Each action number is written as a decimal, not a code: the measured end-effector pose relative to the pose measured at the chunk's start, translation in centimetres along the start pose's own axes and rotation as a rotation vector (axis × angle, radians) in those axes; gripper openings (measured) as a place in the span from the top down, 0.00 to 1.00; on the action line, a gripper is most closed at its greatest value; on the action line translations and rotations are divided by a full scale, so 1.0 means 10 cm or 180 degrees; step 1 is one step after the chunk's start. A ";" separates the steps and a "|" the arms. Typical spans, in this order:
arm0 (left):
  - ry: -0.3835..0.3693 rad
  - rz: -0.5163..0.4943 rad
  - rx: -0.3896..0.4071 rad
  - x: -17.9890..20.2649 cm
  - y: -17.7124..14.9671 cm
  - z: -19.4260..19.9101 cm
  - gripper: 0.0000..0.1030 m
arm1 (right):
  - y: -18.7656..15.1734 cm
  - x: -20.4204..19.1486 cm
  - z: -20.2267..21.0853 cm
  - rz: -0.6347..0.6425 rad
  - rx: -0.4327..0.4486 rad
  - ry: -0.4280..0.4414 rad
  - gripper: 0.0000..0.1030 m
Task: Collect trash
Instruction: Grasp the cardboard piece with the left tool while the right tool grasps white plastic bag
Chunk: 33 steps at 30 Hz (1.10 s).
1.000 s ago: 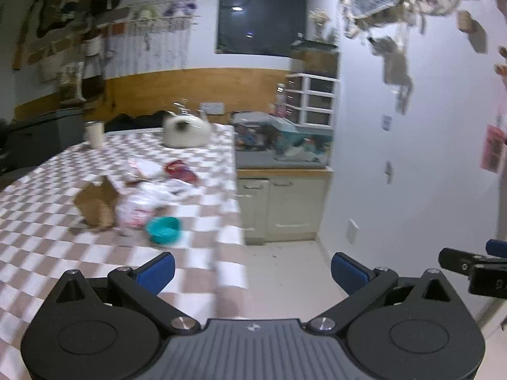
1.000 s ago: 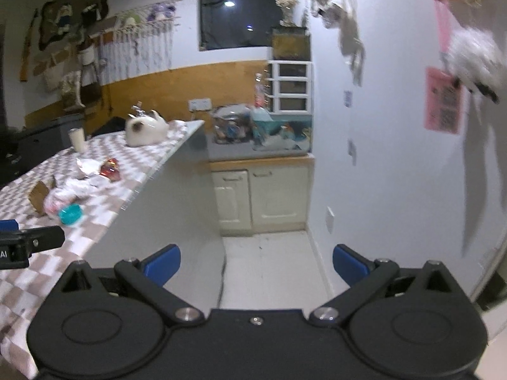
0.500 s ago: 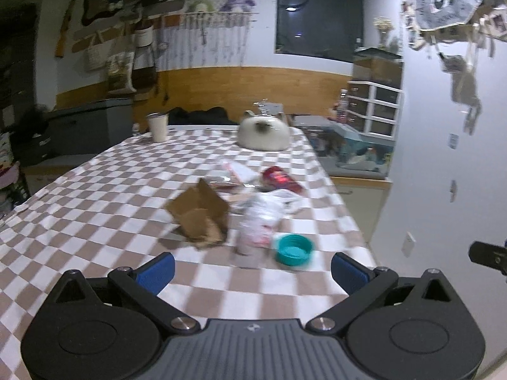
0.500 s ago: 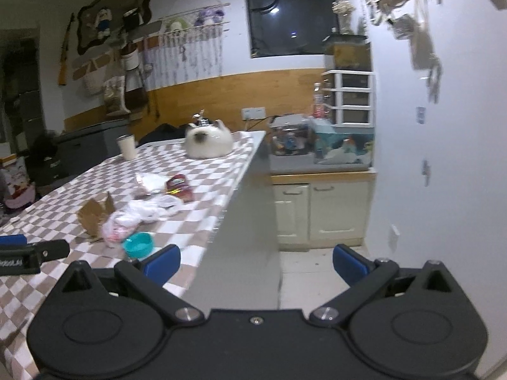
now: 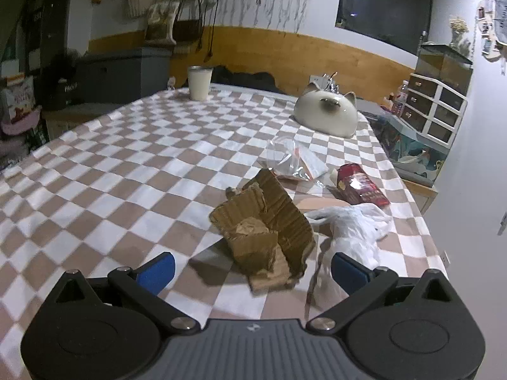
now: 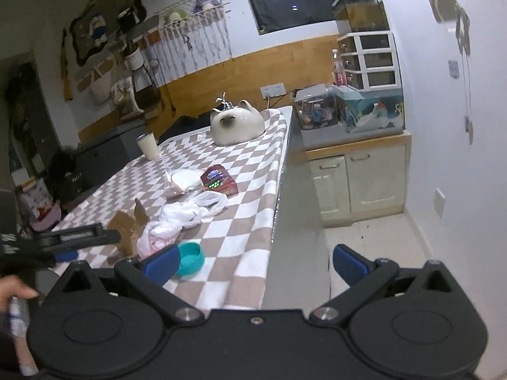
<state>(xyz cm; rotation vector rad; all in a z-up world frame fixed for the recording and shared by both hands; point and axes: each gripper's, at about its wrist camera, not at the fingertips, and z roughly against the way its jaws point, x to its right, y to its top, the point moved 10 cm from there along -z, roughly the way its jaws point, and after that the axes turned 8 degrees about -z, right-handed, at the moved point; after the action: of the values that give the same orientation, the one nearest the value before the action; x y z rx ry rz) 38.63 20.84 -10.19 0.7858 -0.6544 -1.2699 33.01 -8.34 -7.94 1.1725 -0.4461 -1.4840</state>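
Note:
Trash lies near the right edge of the checkered table (image 5: 95,190): torn brown cardboard (image 5: 266,228), a crumpled white plastic bag (image 5: 355,228), a red snack packet (image 5: 361,186) and a clear plastic wrapper (image 5: 294,161). My left gripper (image 5: 253,269) is open, low over the table, with the cardboard just ahead between its blue fingertips. In the right wrist view the white bag (image 6: 183,218), the red packet (image 6: 218,180), the cardboard (image 6: 126,228) and a teal cap (image 6: 190,258) show. My right gripper (image 6: 253,262) is open over the table's corner, holding nothing.
A cat-shaped ceramic pot (image 5: 326,114) and a white cup (image 5: 199,82) stand at the far end of the table. Cream cabinets (image 6: 358,180) with a fish tank (image 6: 358,110) line the back wall. Bare floor (image 6: 374,240) lies right of the table. A hand (image 6: 12,288) is at lower left.
Both grippers swung left toward the table and moved closer to the trash. The cardboard now sits right in front of the left gripper. Both stayed open.

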 end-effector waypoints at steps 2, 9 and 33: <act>0.0017 0.0010 -0.0033 0.03 0.03 -0.13 0.00 | 0.01 -0.01 -0.07 -0.0070 -0.0017 0.0004 0.00; 0.0125 -0.0135 -0.0060 0.12 0.01 -0.47 0.00 | 0.07 -0.14 -0.31 -0.0103 -0.0087 0.0010 0.00; -0.0171 0.0215 0.0182 -0.18 0.02 -0.46 0.42 | 0.03 -1.06 -1.68 -0.0677 -0.0997 0.0299 0.34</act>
<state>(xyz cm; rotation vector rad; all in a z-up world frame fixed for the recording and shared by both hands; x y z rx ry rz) 42.04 23.35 -12.69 0.7725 -0.7575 -1.2186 45.91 6.51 -10.54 1.0563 -0.0208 -1.6048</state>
